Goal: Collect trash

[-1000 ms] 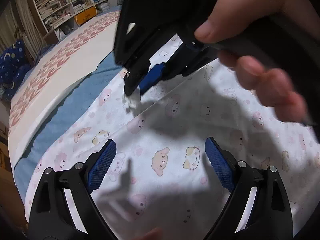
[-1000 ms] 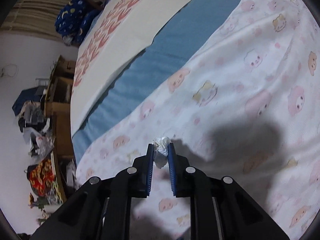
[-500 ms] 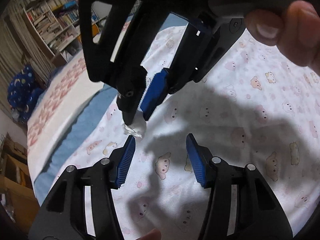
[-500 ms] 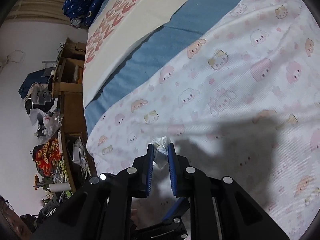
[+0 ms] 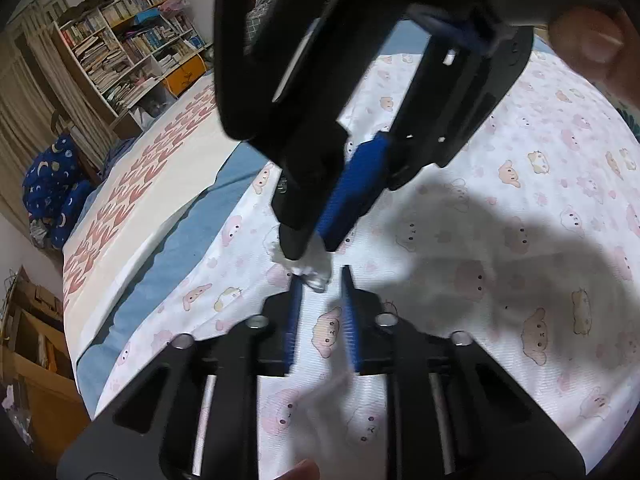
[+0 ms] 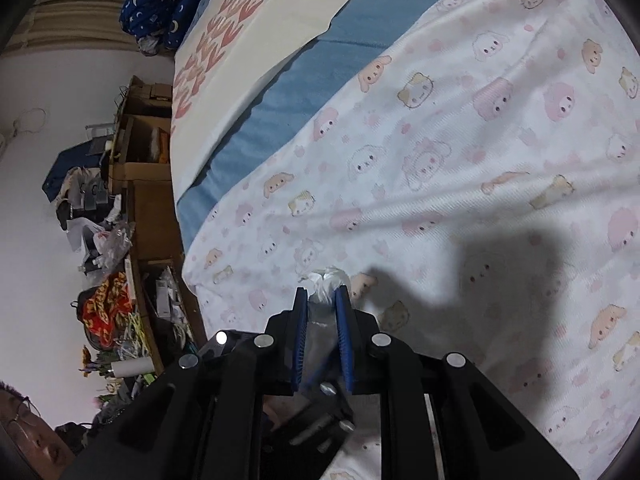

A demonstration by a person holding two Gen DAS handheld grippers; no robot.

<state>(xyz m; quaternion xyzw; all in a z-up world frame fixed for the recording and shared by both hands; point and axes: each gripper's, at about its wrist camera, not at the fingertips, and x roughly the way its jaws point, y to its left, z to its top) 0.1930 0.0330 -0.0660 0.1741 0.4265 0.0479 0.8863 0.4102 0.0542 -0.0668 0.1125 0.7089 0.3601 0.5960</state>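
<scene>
- Transferring the crumpled tissue [image 5: 310, 270] between tools is judged to be the step in hand, above the patterned bed sheet [image 5: 520, 208]
- The tissue is clamped at the tips of the right tool [image 6: 323, 294], whose jaws are narrowed onto it
- The left tool [image 5: 320, 280] is set to a narrow gap, with one edge of the tissue lying at its fingertips; whether it is gripped there cannot be told
- The right tool should be released only once a firm hold by the left is confirmed, so that the tissue is not dropped
- No trash container is visible in either view
</scene>
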